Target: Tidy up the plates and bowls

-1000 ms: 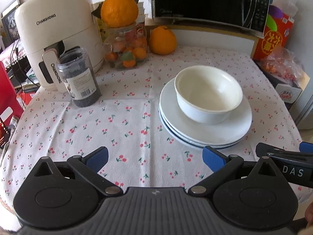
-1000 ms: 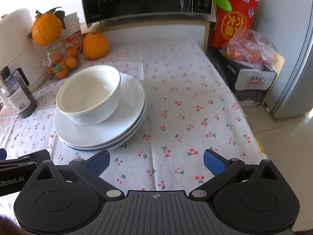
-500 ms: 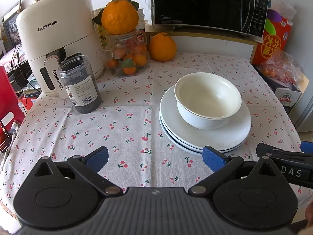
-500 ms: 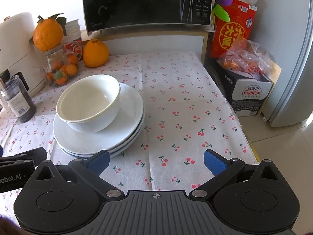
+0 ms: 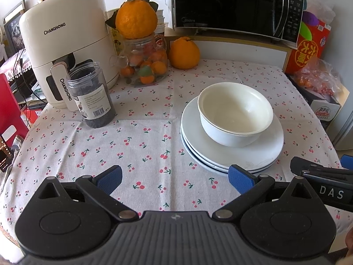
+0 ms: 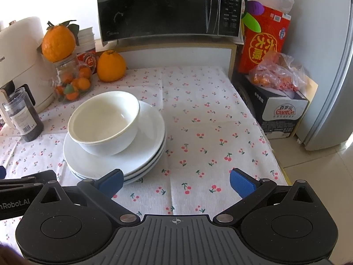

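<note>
A white bowl [image 5: 235, 120] sits upright on a stack of white plates [image 5: 231, 156] on the cherry-print tablecloth. The bowl [image 6: 104, 121] and the plates [image 6: 114, 161] also show in the right wrist view. My left gripper [image 5: 175, 177] is open and empty, near the table's front edge, left of the stack and short of it. My right gripper [image 6: 175, 180] is open and empty, in front of the stack and to its right. Each gripper's side shows at the edge of the other's view.
A white air fryer [image 5: 64, 50], a dark jar [image 5: 92, 95], a glass jar of small fruit [image 5: 146, 66] with an orange on top, and a loose orange [image 5: 184, 53] stand at the back left. A microwave [image 5: 236, 6] sits behind. Boxes and bags [image 6: 278, 101] stand off the table's right edge.
Both grippers have drawn back and risen a little from the stack, which now sits farther off in both views. Both stay open. The bowl and plates have not moved.
</note>
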`<state>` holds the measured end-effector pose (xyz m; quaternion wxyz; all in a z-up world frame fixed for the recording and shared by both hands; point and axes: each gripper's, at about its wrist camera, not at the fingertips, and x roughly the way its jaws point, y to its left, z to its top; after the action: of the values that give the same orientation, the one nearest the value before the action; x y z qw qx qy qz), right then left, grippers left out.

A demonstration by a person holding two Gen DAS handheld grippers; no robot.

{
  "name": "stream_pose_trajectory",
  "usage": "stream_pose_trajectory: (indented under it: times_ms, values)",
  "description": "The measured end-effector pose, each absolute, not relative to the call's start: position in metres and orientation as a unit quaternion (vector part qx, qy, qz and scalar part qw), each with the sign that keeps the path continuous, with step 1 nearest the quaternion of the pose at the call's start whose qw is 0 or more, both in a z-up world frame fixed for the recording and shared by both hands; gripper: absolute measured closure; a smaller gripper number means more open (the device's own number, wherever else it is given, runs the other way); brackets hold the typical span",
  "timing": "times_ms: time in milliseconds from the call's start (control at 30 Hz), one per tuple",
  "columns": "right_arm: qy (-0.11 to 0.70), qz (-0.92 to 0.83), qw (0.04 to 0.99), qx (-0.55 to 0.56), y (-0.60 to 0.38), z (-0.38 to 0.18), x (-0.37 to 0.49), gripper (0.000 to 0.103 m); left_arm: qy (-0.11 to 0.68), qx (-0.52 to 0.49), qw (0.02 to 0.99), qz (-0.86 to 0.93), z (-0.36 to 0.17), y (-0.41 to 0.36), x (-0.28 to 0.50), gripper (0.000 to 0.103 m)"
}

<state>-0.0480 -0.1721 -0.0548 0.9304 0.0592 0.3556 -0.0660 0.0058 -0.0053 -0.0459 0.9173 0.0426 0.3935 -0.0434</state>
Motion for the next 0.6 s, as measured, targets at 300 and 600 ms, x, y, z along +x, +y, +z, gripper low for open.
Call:
stream_pose_trajectory:
  times_ms: [300,600]
  values:
    - [0.361,-0.066,0.928,0.060,-0.1715,-0.0570,-0.0474,0.000,0.395,0.044,0.917,-0.044,-0.0466,-0.0053,0.0058,0.000]
    - [0.362,-0.066,0.928,0.059,-0.1714,-0.0569,-0.0470,0.000,0.395,0.043,0.916,-0.044,-0.0462,-0.0056,0.0053,0.000]
